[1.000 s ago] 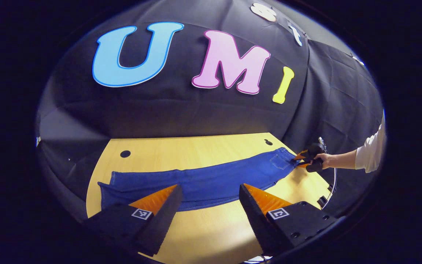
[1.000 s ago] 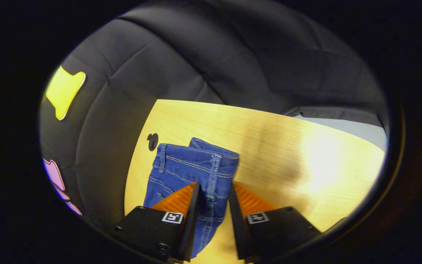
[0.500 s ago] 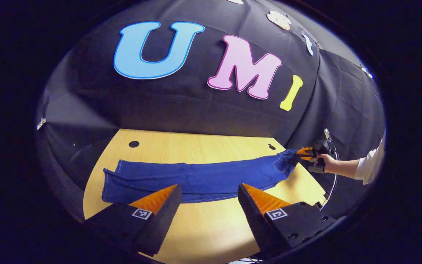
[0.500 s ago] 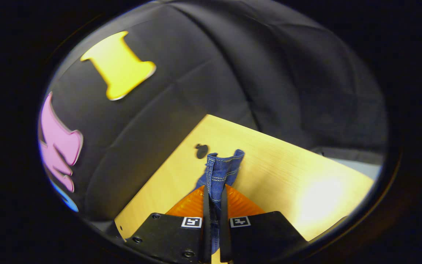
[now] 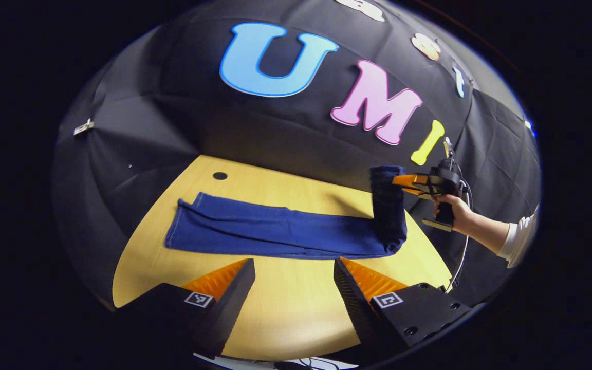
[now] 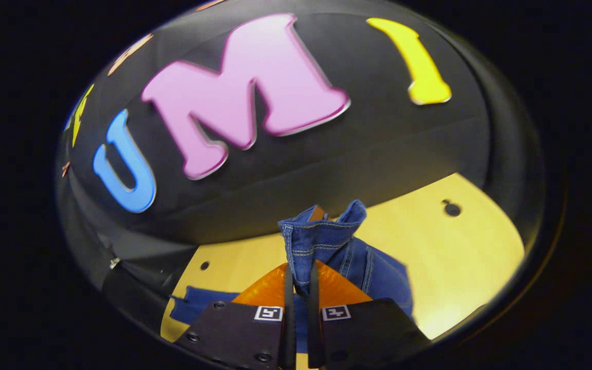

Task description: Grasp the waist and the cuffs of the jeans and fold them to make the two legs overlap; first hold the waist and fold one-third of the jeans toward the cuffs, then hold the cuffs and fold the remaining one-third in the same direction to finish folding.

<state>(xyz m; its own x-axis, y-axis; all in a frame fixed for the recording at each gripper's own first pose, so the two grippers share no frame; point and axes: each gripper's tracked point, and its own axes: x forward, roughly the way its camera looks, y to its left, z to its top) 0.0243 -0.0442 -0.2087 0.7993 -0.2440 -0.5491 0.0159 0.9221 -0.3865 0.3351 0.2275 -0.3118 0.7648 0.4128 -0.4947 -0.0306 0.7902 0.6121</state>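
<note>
The jeans [image 5: 275,236] lie lengthwise on the wooden table [image 5: 285,303], legs overlapped, with the waist [image 6: 321,231] end lifted off the surface and hanging upright at the table's right end. The right gripper [image 6: 298,288], held by a hand [image 5: 452,210], is clamped on that raised waist, both fingers pressing the denim. The left gripper [image 5: 293,272] hovers near the table's front edge, jaws spread wide and holding nothing.

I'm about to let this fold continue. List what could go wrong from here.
1. The right hand-held gripper pinches just a small bunch of the waist; it could slip out mid-fold.
2. The left hand-held gripper hangs open off the jeans, so the cuffs may drag along the table.
</note>
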